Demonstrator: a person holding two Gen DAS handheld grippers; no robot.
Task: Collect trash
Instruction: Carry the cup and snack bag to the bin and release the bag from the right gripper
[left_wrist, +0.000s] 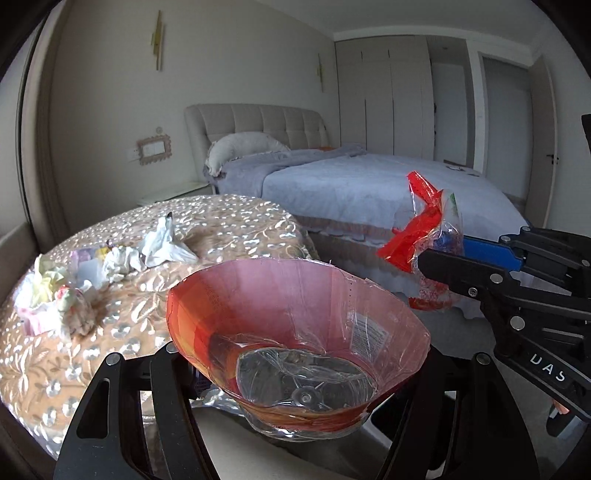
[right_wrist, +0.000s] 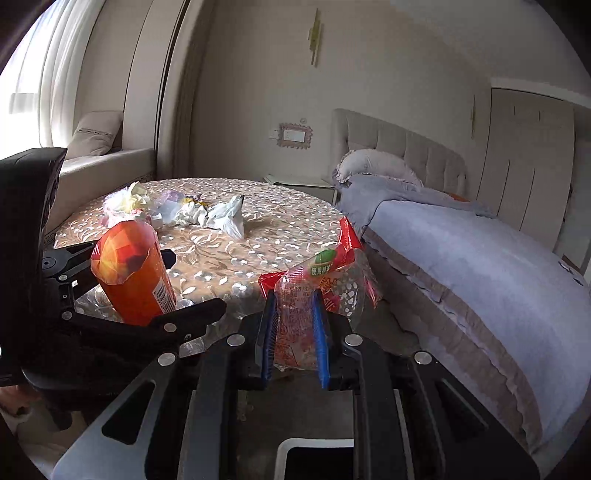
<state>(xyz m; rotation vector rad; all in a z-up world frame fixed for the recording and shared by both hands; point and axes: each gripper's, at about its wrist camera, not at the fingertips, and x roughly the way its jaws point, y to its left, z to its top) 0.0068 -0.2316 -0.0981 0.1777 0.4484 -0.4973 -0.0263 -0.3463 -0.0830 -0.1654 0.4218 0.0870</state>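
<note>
My left gripper (left_wrist: 295, 384) is shut on an orange cut-open plastic bottle (left_wrist: 295, 332), open mouth facing the camera; it also shows in the right wrist view (right_wrist: 131, 273), held at the table's near edge. My right gripper (right_wrist: 295, 332) is shut on a crumpled red and clear snack wrapper (right_wrist: 314, 280) between its blue pads (right_wrist: 320, 332); the wrapper also shows in the left wrist view (left_wrist: 428, 236). Crumpled white tissues and plastic bags (right_wrist: 207, 214) lie on the round table (right_wrist: 258, 251) with a floral cloth.
A bed (right_wrist: 480, 258) with grey-blue cover stands right of the table. A white-rimmed bin (right_wrist: 314, 458) sits on the floor below my right gripper. A window seat with cushion (right_wrist: 96, 136) is at the far left.
</note>
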